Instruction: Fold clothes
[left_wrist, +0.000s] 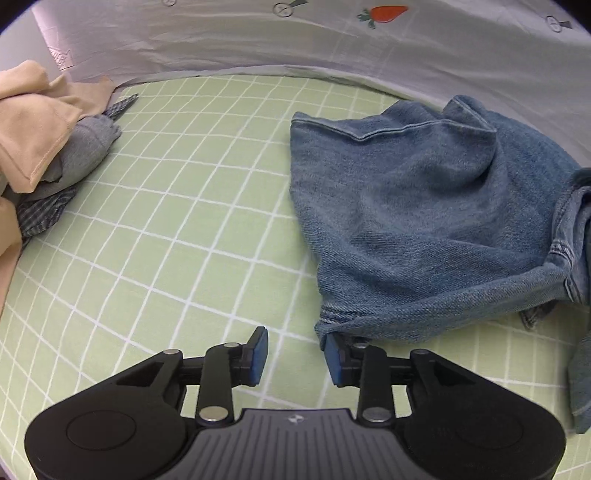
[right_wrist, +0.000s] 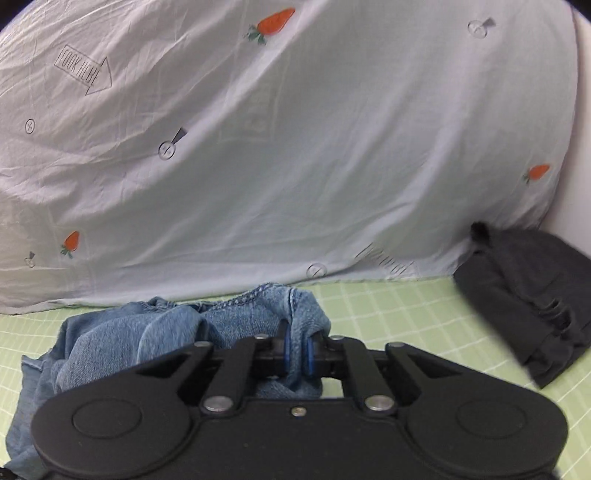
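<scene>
A: What could go wrong?
B: The jeans (left_wrist: 424, 206) lie bunched on the bed (left_wrist: 184, 221); the right gripper (right_wrist: 297, 356) pinches only a fold, which may slip.
A: And the left gripper (left_wrist: 295, 350)?
B: Spread, low, one finger apparently touching the hem.

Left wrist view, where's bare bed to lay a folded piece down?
Between the clothes pile and the jeans, the green sheet lies bare back to the grey quilt. The left edge and right side are crowded with clothes.
</scene>
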